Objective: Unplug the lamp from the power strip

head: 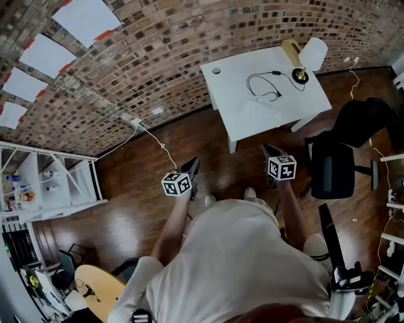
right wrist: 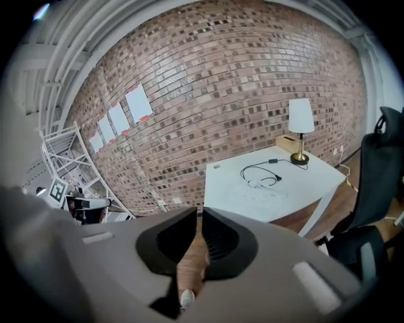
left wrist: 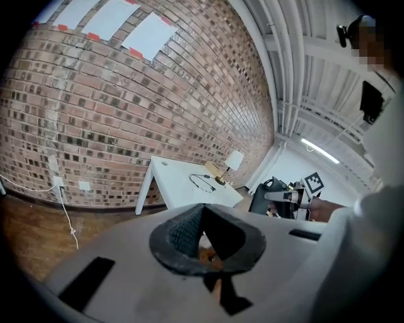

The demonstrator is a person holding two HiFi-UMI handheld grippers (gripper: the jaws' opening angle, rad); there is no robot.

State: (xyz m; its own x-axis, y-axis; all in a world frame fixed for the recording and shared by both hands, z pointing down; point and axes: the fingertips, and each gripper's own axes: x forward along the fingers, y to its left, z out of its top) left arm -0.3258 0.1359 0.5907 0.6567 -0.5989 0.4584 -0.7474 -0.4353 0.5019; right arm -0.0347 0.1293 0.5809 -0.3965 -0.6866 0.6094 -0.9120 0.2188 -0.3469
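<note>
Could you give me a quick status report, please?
Left tool shut, right tool barely open, both empty, short of the table. Lamp on far corner, cord on tabletop; power strip not made out. Chair beside table.

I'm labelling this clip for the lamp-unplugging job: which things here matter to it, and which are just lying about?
Job: table lamp with white shade and brass base; black cord looped on the white table; power strip too small to make out.
Lying about: black office chair; white shelving unit; white paper sheets on the brick wall; tan box behind the lamp.
</note>
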